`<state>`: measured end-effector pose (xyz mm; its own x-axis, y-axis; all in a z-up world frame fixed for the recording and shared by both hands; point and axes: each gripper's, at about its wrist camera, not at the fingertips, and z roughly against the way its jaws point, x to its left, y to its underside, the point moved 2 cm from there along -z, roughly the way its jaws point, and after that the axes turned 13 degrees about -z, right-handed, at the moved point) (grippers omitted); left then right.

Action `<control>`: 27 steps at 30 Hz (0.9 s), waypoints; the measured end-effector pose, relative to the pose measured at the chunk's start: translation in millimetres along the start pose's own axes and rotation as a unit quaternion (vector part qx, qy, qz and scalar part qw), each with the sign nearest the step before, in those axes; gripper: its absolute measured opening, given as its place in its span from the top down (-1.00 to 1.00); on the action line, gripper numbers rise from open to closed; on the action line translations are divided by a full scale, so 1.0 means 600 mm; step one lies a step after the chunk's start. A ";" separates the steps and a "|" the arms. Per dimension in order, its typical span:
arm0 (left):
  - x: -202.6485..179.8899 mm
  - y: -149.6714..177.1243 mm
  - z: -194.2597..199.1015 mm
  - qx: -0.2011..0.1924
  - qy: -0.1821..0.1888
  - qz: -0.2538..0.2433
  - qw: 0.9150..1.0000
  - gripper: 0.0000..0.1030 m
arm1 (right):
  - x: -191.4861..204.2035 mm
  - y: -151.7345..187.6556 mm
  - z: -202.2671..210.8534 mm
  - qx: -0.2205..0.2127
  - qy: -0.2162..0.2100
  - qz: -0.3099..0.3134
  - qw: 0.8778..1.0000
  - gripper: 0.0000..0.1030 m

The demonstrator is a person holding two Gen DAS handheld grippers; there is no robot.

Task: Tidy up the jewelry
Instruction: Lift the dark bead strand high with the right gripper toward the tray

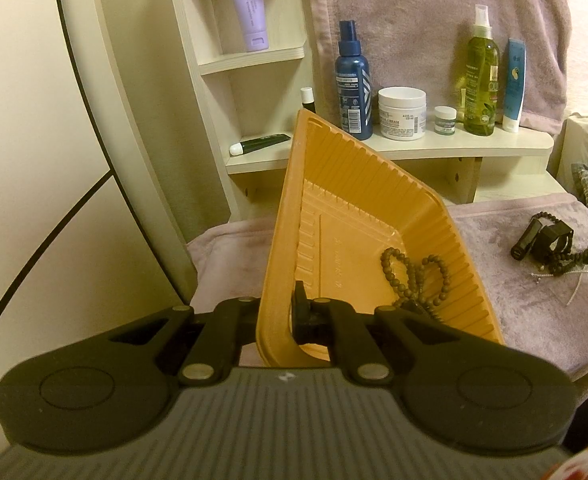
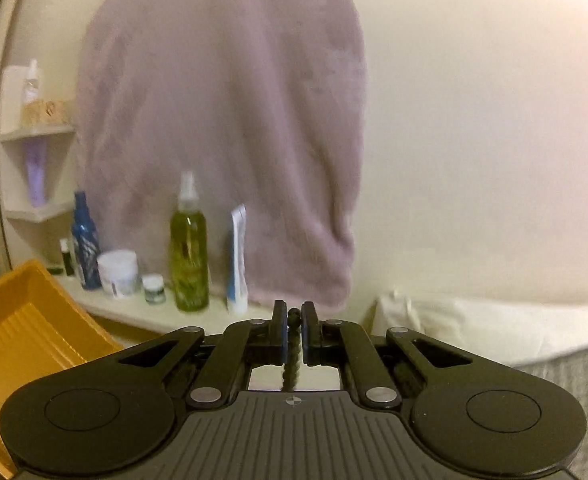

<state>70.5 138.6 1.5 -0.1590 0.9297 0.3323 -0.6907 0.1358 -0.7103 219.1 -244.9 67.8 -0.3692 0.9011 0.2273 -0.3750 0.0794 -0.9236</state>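
- Left wrist: left gripper (image 1: pixel 283 312) is clamping the tilted orange tray's (image 1: pixel 358 208) rim; brown bead bracelet (image 1: pixel 418 280) is lying at 4 o'clock inside. More tilt is risking spillage.
- Right wrist: right gripper (image 2: pixel 294 330) is pinching a dark beaded strand (image 2: pixel 292 364), tray at 9 o'clock. Thin grip is risking a drop.

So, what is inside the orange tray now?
Inside the orange tray lies one brown bead string, looped near its lower wall. The left tool covers the corner behind it.

The left hand-held gripper (image 1: pixel 283 312) is held angled downward, its jaws clamped tight on a thin wall. The right hand-held gripper (image 2: pixel 294 334) is held nearer level, its jaws pinched on a strand dangling between them.
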 end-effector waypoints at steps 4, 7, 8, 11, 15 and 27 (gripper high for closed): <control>0.000 0.000 0.000 0.000 0.000 0.000 1.000 0.90 | 0.013 -0.030 0.016 -0.019 -0.012 0.016 1.000 0.87; 0.000 0.000 0.001 0.000 0.000 0.001 1.000 0.90 | 0.020 -0.046 0.023 -0.031 -0.020 0.023 0.999 0.87; 0.000 0.001 0.001 0.000 0.000 0.001 1.000 0.90 | 0.021 -0.051 0.025 -0.034 -0.022 0.024 0.999 0.87; 0.000 0.001 0.001 0.000 0.000 0.001 1.000 0.90 | 0.028 -0.069 0.033 -0.044 -0.030 0.031 0.998 0.87; 0.000 0.001 0.001 0.000 0.000 0.001 1.000 0.90 | 0.040 -0.091 0.042 -0.058 -0.041 0.037 0.997 0.87; -0.002 -0.001 0.004 -0.001 -0.001 0.001 1.000 0.90 | 0.073 -0.169 0.085 -0.114 -0.075 0.057 0.989 0.88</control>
<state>69.5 136.6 3.0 -0.1620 0.9296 0.3310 -0.6893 0.1335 -0.7121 197.3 -235.1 187.4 -0.5266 0.8375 0.1461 -0.1290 0.0911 -0.9874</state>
